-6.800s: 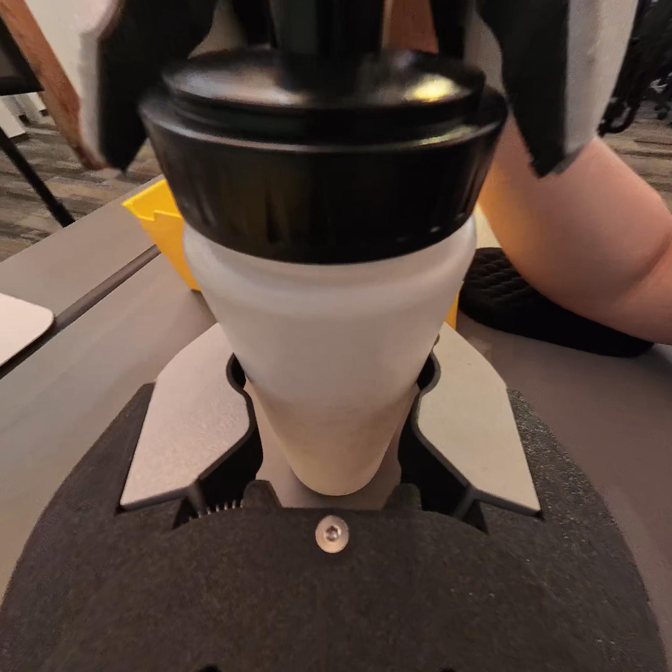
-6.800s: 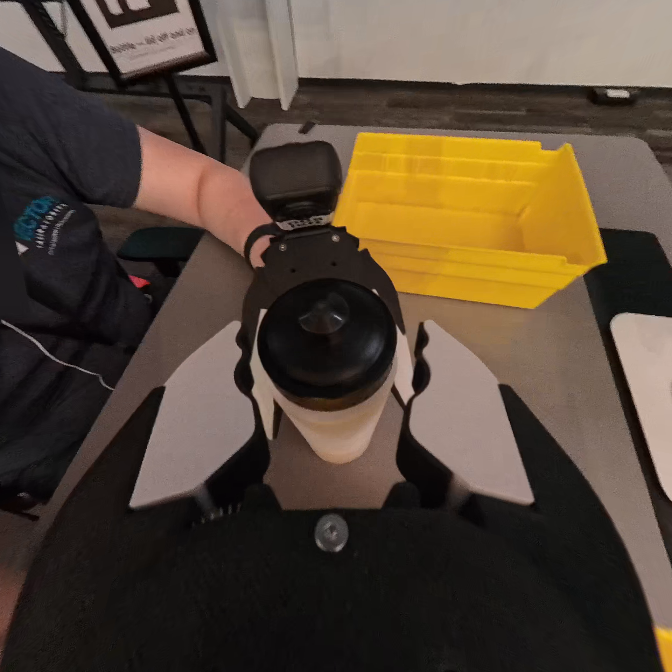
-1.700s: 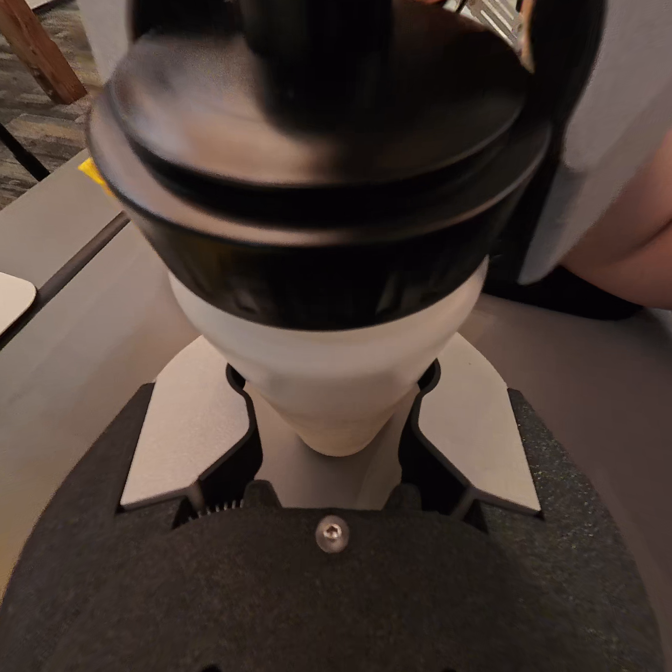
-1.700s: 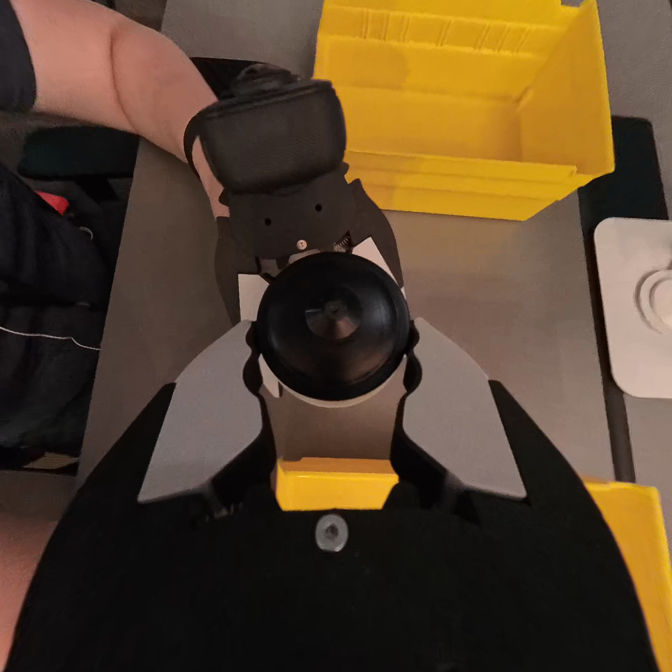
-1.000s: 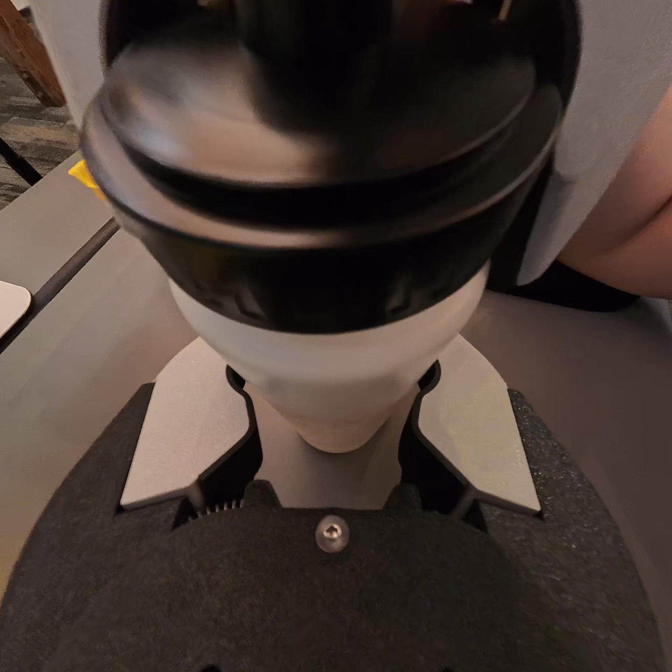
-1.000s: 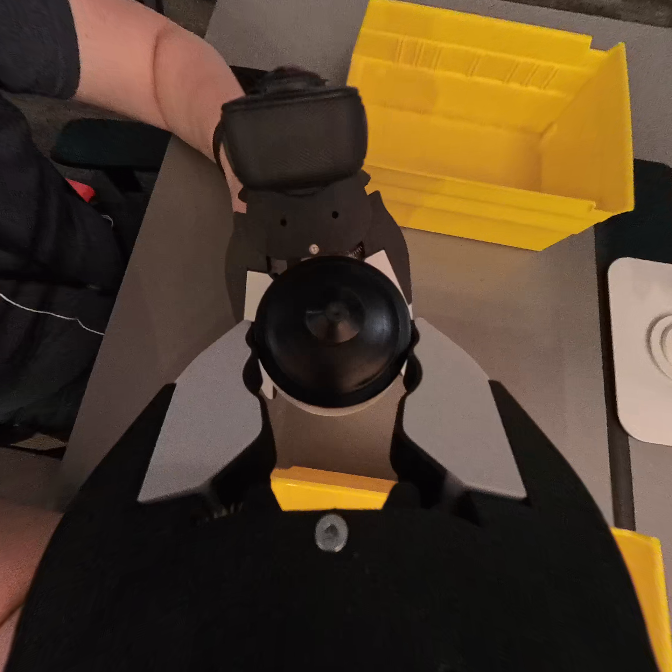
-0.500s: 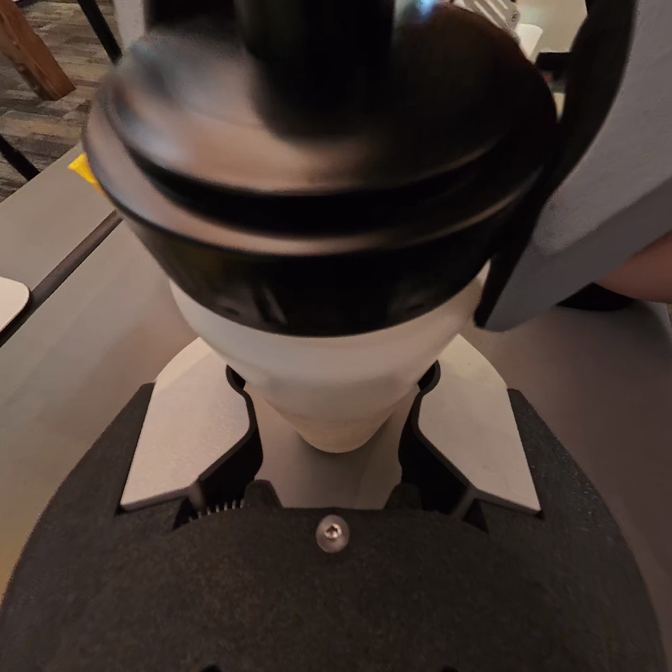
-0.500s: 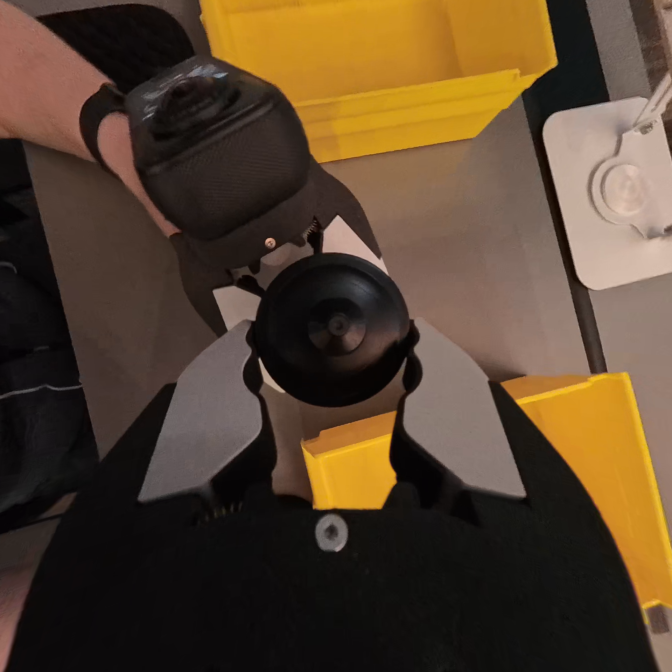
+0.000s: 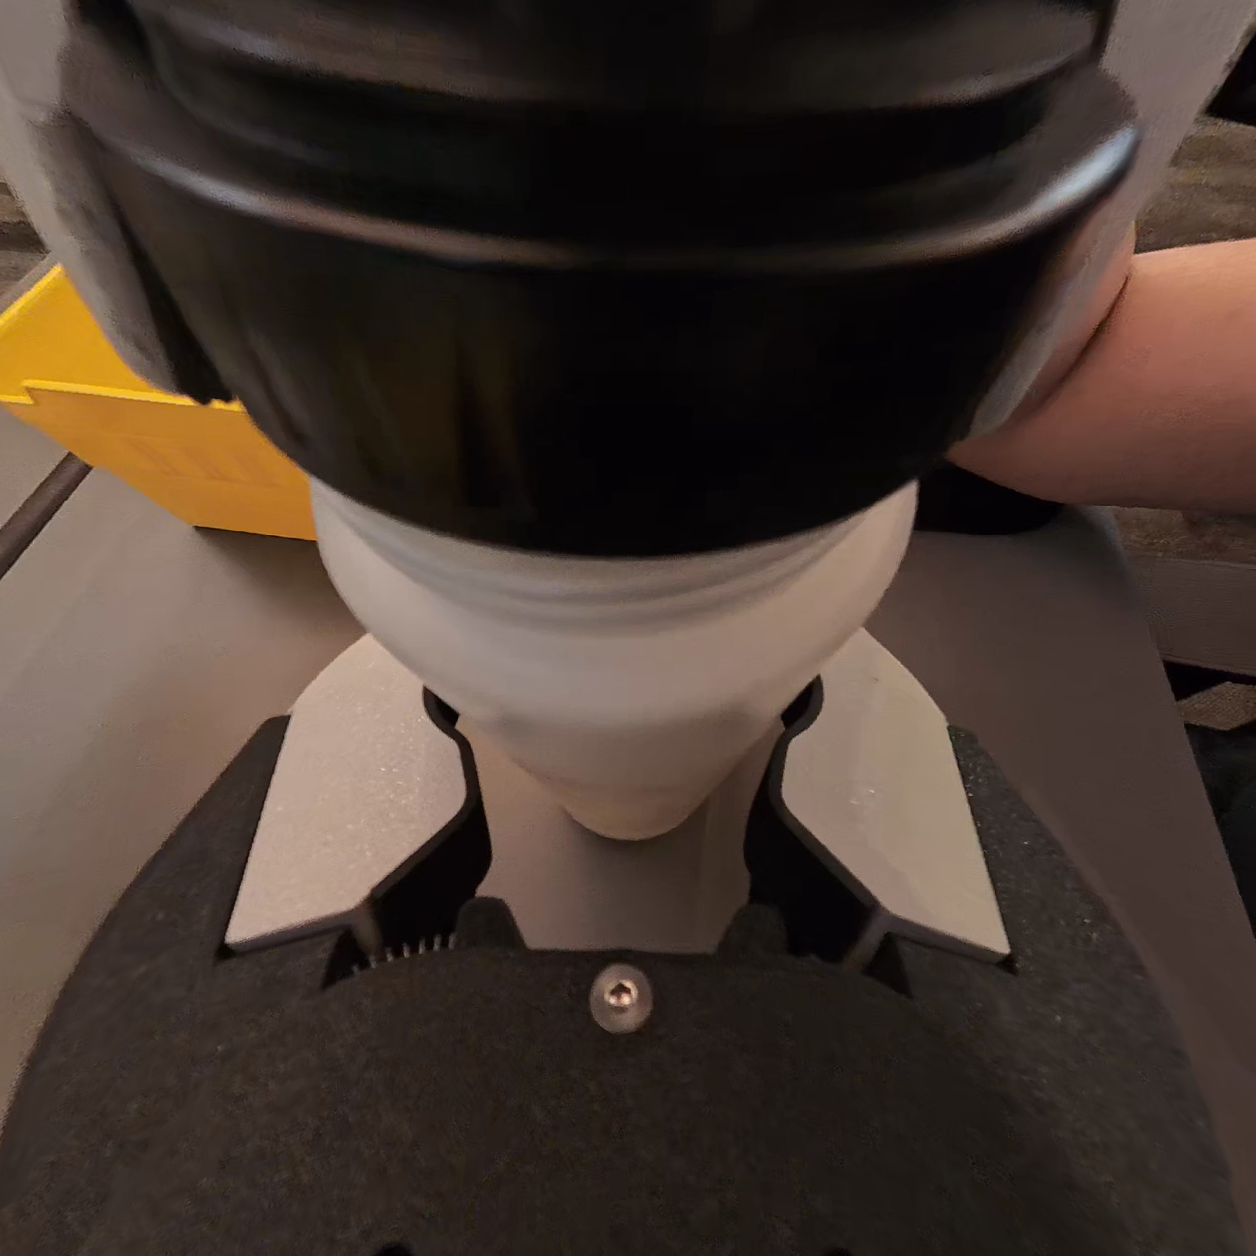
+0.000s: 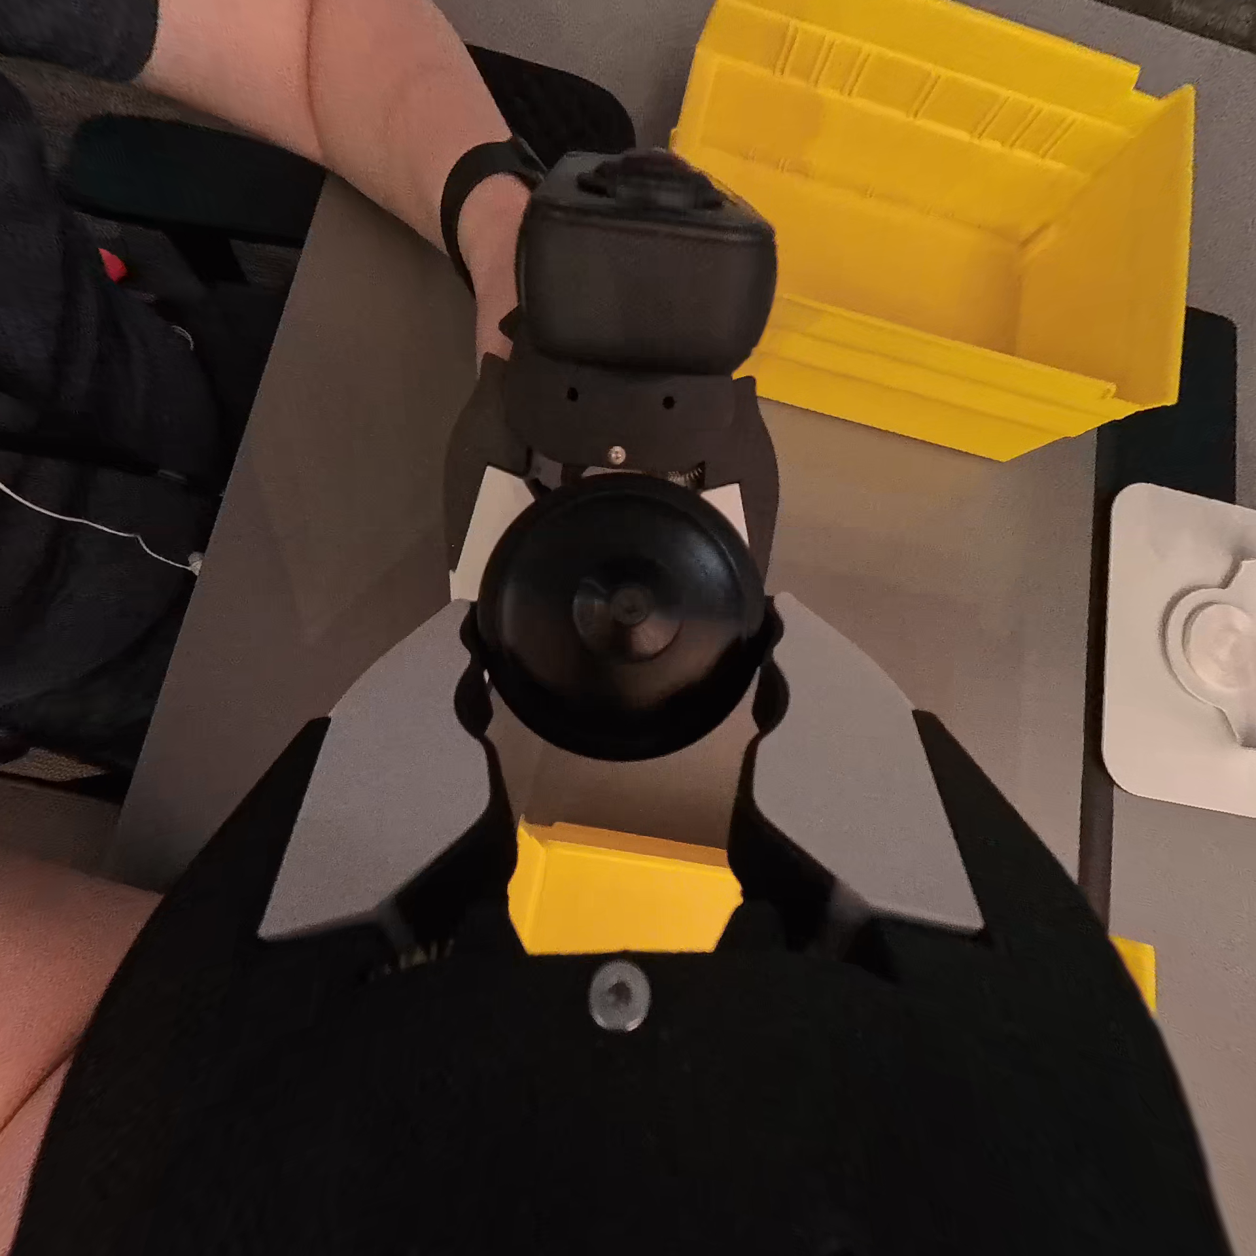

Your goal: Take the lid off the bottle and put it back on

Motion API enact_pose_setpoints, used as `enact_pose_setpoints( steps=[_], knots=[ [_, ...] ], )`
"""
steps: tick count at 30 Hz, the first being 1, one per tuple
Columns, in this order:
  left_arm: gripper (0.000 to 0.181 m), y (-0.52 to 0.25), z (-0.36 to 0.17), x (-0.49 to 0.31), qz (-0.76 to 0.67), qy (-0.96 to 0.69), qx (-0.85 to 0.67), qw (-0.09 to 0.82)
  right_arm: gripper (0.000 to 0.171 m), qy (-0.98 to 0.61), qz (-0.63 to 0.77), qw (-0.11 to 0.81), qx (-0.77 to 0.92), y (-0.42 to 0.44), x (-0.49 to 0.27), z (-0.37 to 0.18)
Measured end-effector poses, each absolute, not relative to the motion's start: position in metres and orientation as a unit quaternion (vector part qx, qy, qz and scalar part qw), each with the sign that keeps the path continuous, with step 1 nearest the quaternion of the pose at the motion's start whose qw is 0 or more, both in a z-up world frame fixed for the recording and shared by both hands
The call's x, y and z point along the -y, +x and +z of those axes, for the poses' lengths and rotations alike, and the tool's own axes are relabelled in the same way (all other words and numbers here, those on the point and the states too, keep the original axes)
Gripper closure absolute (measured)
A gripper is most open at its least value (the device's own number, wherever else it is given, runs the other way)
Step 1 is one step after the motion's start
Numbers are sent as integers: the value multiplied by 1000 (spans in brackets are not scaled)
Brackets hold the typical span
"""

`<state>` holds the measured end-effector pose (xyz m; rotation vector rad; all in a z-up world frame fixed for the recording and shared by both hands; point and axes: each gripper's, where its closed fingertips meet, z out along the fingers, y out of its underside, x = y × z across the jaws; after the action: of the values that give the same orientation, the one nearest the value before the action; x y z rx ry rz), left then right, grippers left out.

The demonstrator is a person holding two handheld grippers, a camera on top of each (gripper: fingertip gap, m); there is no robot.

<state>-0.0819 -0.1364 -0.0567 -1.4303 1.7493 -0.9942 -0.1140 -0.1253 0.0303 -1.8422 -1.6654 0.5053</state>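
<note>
The white bottle point(image 9: 612, 679) stands upright on the grey table, and my left gripper point(image 9: 622, 707) is shut on its lower body. The black lid point(image 9: 612, 374) sits on the bottle's neck, with a band of ridged neck showing just under its rim. In the right wrist view I look straight down on the lid point(image 10: 618, 612). My right gripper point(image 10: 618, 635) is shut on it, one finger on each side. The left gripper point(image 10: 612, 469) shows just beyond the lid, held by a hand. The lid hides the bottle body in this view.
A large yellow bin point(image 10: 951, 238) stands at the far right of the grey table point(image 10: 917, 612) and shows in the left wrist view point(image 9: 156, 462). A second yellow bin point(image 10: 618, 890) lies under my right gripper. A white flat base point(image 10: 1189, 646) is at right. A person's forearm point(image 9: 1121, 380) is at right.
My right gripper has twisted about the lid's axis while shut on it. The left gripper still holds the bottle. A ridged band of neck now shows under the lid.
</note>
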Motion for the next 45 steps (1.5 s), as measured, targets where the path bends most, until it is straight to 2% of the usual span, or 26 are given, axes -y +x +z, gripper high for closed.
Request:
enact_pose_setpoints(
  steps=[2,8,12,17,20,32,38,42,45],
  knots=[
    [86,-81,-57,133,-380,-552,-663,334,94,-704,191,294,618,-112,122,29],
    [86,-83,-56,117,-364,-582,-638,350,94,-704,196,367,575,-102,113,62],
    [86,-86,-56,99,-349,-608,-611,367,94,-810,100,402,416,-15,62,59],
    [86,-86,-56,93,-347,-615,-602,373,94,-965,-20,209,154,138,28,-45],
    [86,-86,-56,93,-348,-614,-603,373,94,-983,-43,122,133,164,24,-95],
    [85,-86,-55,93,-348,-613,-602,375,93,-995,-66,31,61,177,14,-158],
    [86,-87,-55,86,-346,-623,-590,381,93,-994,-65,72,50,172,13,-130],
    [86,-90,-50,81,-345,-627,-582,386,93,-978,-90,179,54,157,6,-69],
    [86,-93,-35,77,-354,-624,-570,400,93,-939,-83,313,117,117,-4,-6]
  ],
)
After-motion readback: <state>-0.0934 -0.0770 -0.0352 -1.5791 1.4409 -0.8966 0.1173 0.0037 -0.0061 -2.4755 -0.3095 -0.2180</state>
